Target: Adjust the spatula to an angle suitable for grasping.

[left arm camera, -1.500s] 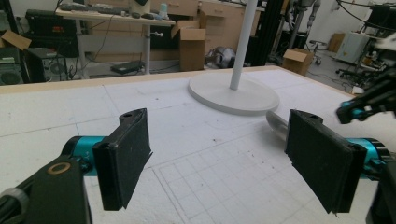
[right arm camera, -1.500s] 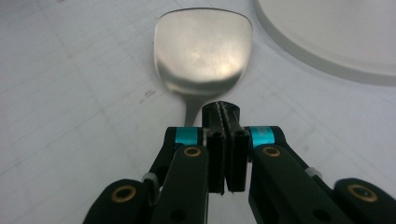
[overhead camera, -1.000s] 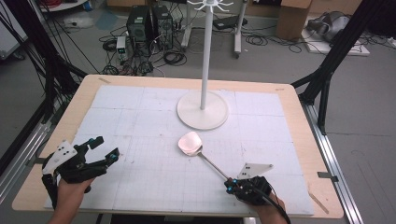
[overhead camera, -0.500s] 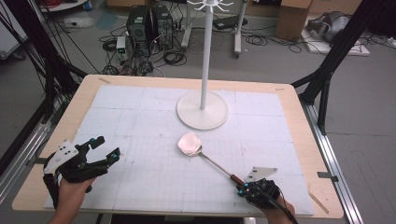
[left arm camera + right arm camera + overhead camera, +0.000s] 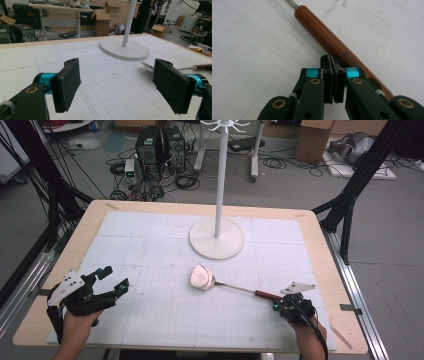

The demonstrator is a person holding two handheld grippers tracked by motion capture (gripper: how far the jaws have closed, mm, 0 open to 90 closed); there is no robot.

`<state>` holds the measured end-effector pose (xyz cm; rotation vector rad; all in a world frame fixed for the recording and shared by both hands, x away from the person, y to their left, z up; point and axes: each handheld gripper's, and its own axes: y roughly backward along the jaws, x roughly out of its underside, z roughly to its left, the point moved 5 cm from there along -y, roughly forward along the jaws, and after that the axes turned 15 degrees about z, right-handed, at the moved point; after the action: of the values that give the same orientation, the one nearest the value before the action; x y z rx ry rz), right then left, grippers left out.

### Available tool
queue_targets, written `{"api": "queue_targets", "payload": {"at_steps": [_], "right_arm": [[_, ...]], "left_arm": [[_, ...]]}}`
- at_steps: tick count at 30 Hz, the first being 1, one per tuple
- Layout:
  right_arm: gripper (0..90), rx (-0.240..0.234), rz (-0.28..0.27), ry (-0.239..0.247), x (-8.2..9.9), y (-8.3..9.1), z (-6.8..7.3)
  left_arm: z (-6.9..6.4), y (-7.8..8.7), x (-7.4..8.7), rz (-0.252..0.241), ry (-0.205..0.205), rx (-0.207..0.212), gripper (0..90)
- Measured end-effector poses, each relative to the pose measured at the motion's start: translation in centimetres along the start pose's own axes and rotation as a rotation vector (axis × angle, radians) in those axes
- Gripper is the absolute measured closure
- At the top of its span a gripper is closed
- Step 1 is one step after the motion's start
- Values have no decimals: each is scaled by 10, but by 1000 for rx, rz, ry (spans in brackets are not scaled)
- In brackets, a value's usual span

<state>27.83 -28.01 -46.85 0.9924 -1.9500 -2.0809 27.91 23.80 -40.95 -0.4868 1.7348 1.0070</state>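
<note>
A pale wooden table (image 5: 320,237) carried a white gridded mat (image 5: 150,270) that covered nearly all of its top — only a bare wood border showed round the edges. On the mat, toward the far side, sat the round white base of a stand (image 5: 217,237), its pole upright. Nearer the front lay a ladle (image 5: 202,277) — bowl close to the base but apart from it, its thin metal shaft running to a brown wooden handle (image 5: 329,42) flat on the mat.
</note>
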Motion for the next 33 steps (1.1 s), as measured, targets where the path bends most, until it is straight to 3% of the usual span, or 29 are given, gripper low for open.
{"api": "queue_targets", "payload": {"at_steps": [17, 23, 28, 30, 33], "right_arm": [[897, 90, -7, -135, -40, -19, -34], [896, 68, -43, -181, -44, -21, -41], [894, 78, -131, -286, -28, -8, -71], [883, 105, -177, -368, -20, -3, -86], [884, 130, -187, -415, -16, -4, -100]], "left_arm": [[1, -1, 1, 1, 4, 2, 227], [1, -1, 1, 3, 4, 4, 227], [2, 0, 2, 5, 6, -2, 227], [2, 0, 2, 4, 7, -6, 228], [3, 0, 2, 3, 10, -9, 228]]}}
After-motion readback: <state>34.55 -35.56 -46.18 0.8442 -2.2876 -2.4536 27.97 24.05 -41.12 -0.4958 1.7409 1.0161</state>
